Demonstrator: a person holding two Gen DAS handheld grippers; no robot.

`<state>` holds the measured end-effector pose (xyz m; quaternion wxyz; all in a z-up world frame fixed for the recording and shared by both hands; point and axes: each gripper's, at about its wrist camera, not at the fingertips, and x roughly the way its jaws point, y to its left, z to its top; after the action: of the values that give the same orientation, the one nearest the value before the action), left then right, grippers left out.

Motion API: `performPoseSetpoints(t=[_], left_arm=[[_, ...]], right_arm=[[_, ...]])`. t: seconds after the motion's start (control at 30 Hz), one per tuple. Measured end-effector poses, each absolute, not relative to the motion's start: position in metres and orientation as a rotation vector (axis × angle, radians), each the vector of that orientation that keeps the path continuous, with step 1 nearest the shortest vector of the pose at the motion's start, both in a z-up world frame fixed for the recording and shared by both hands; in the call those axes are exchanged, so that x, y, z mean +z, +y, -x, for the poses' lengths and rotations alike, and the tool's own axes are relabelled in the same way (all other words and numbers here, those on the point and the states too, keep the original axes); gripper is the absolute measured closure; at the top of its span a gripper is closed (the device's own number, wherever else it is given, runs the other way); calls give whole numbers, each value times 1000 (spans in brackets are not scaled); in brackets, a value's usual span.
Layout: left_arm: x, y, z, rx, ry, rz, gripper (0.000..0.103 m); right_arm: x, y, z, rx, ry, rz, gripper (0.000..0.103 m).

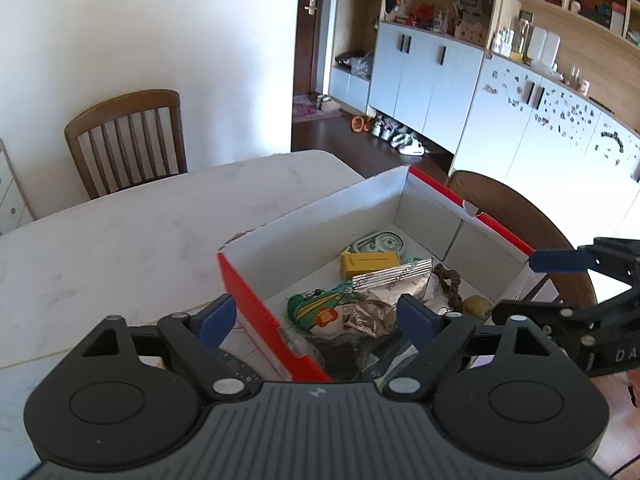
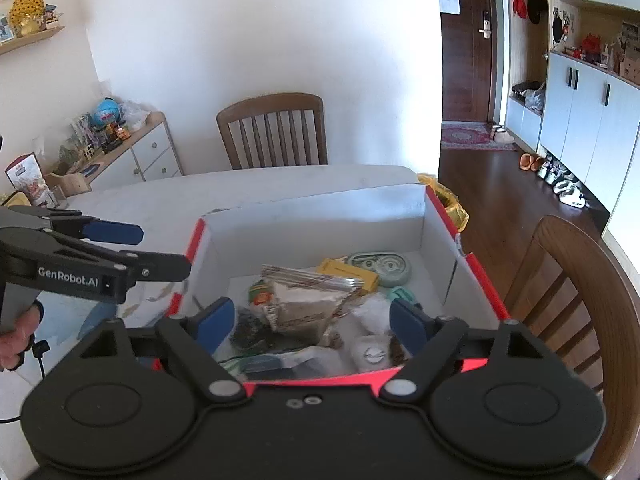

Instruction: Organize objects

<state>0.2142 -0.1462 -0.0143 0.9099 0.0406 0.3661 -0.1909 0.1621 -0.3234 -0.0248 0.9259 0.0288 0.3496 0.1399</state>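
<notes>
While both tools hover over the near rim of the box, nothing sits between either pair of blue pads. Seen from the left wrist, the left gripper [image 1: 316,320] stands wide, one pad outside the red near-left wall and one above the contents. Seen from the right wrist, the right gripper [image 2: 308,322] is spread just as wide, both pads above the box's inside.

Inside the red-and-white cardboard box [image 2: 320,216] lies a jumble: at 6 o'clock a dark bundle and clear wrapping, at the centre a crinkled silver foil packet [image 2: 308,296], with a green printed pouch [image 1: 320,312] at its 9 o'clock in the left view. Beyond the foil, at 12 o'clock, rests a yellow block [image 2: 348,274], and past it at 1 o'clock a pale green tape dispenser [image 2: 380,266]. A small yellow-green ball [image 1: 478,306] sits against the right wall.

The box stands on a white table [image 1: 140,236]. Farther off at 12 o'clock a wooden chair [image 2: 274,132] faces the wall.
</notes>
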Motion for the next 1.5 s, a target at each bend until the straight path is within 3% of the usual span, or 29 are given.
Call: performPoseSetpoints(t=[0.1,0.5,1.5], left_arm=[[-12,-136,-206,-399,745,-61,4],[-3,-107,-177,-398,705,-63,0],[-5,-86,-131,-478,656,-108,0]], right_arm=[[-22,-316,-152,282,709,-65,15],[-11,-290,-119,275,651,-105,1],[-11,-261,-76,223,596,-156,1]])
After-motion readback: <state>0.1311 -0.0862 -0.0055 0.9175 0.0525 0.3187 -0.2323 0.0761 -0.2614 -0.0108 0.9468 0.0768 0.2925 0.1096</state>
